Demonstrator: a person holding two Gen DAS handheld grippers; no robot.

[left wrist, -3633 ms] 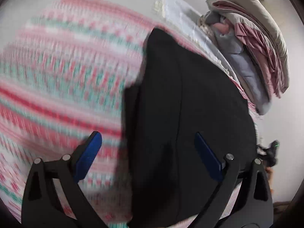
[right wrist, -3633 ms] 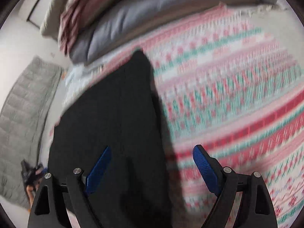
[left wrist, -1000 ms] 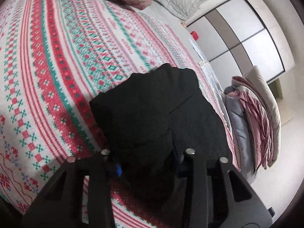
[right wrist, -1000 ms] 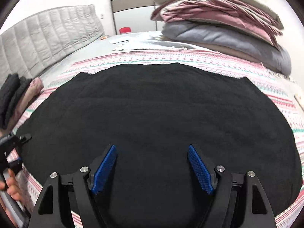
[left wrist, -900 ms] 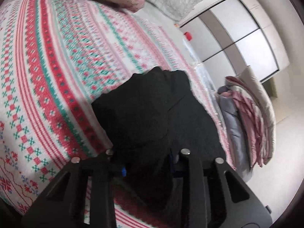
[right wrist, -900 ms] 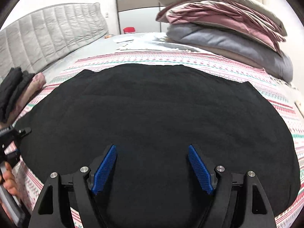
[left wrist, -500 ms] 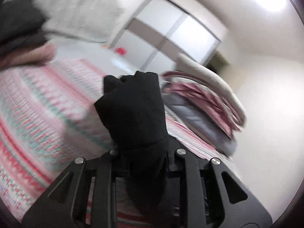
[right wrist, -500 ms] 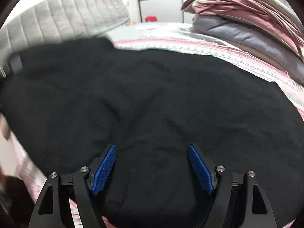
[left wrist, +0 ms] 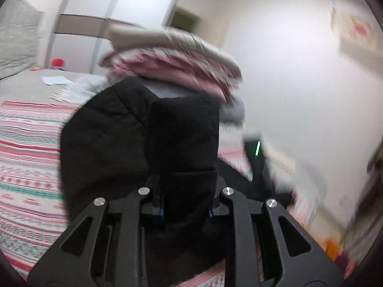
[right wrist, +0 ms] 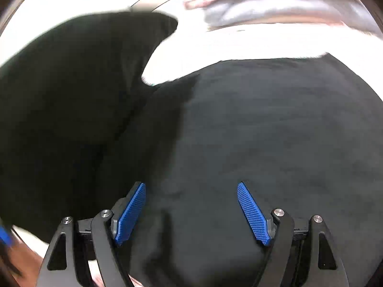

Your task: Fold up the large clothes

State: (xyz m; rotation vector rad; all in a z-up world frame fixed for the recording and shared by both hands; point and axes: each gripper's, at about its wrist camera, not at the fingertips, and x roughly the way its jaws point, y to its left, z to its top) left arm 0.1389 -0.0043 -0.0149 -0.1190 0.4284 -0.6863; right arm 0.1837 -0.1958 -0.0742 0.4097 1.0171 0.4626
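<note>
A large black garment lies spread on the patterned bedspread. My left gripper is shut on a bunched fold of the black garment and holds it lifted above the bed; the cloth hides the blue pads. In the right wrist view that lifted fold arches over from the left above the flat part. My right gripper hovers low over the flat black cloth, open, with its blue fingertips wide apart and nothing pressed between them.
A stack of folded pink, beige and grey bedding sits at the far side of the bed. A wardrobe with pale doors and a white wall stand behind. A hand shows at the lower left.
My left gripper has risen and rolled, carrying the black fold up and across the garment. The right gripper has moved closer over the flat cloth and stays open.
</note>
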